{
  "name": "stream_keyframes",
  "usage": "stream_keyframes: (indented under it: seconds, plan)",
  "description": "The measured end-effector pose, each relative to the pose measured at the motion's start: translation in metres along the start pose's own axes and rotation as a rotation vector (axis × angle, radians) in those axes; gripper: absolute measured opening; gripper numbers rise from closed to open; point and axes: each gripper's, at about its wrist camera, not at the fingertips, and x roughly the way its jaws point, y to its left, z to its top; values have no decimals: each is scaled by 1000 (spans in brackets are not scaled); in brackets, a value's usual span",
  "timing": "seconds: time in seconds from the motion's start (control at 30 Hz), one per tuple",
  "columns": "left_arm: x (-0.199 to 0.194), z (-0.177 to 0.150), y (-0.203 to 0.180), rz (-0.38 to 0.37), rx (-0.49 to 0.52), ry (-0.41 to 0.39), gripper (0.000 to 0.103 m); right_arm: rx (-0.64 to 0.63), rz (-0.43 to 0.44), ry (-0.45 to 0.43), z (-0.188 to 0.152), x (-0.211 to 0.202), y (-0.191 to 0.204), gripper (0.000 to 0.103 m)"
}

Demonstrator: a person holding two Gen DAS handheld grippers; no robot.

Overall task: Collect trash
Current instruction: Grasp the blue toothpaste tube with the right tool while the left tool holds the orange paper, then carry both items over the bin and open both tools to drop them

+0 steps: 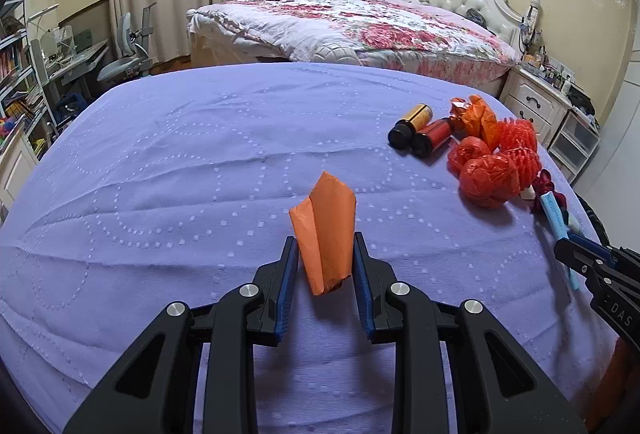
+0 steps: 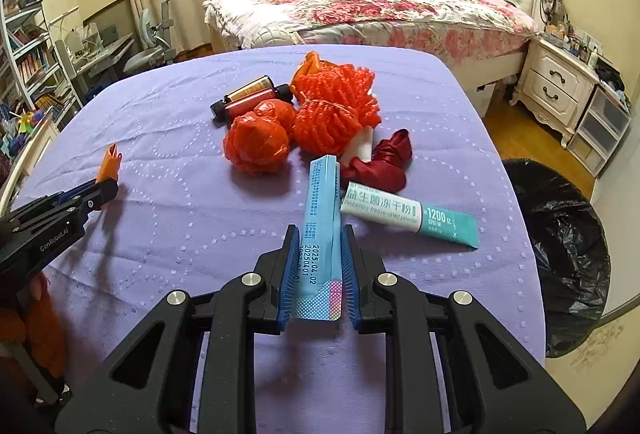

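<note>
The left gripper [image 1: 325,254] pinched a folded orange paper [image 1: 325,234] between its blue pads, the paper standing up over the lilac cloth [image 1: 180,173]. The right gripper [image 2: 320,254] was clamped on a long blue sachet [image 2: 322,234], which pointed to twelve o'clock. A teal sachet [image 2: 408,214] lay just beside it at two o'clock. Farther toward twelve sat the trash pile: a dark red balloon [image 2: 386,161], red plastic balls [image 2: 256,143], orange mesh [image 2: 336,105] and two dark bottles [image 2: 248,99]. At three o'clock, off the table edge, stood a black-lined bin [image 2: 568,254]
</note>
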Motion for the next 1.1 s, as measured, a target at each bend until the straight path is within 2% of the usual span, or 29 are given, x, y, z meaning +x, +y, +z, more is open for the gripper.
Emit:
stream_keyframes:
  seconds: [0.27,0.67,0.87,1.1]
  plan:
    - [3,0,-14,-8,23,6,28,1,29,8,-3,2,1,21]
    - [0,0,-4,5,-3,2,28,-70,62,-9,-2,-4,32,21]
    - [-7,1,-15,-21,9,-18,28,-33,19,-37,3,-15,13,21]
    - [-15,8,-50,-79,54,-48,28,31,-75,-74,6,-29,-30,21]
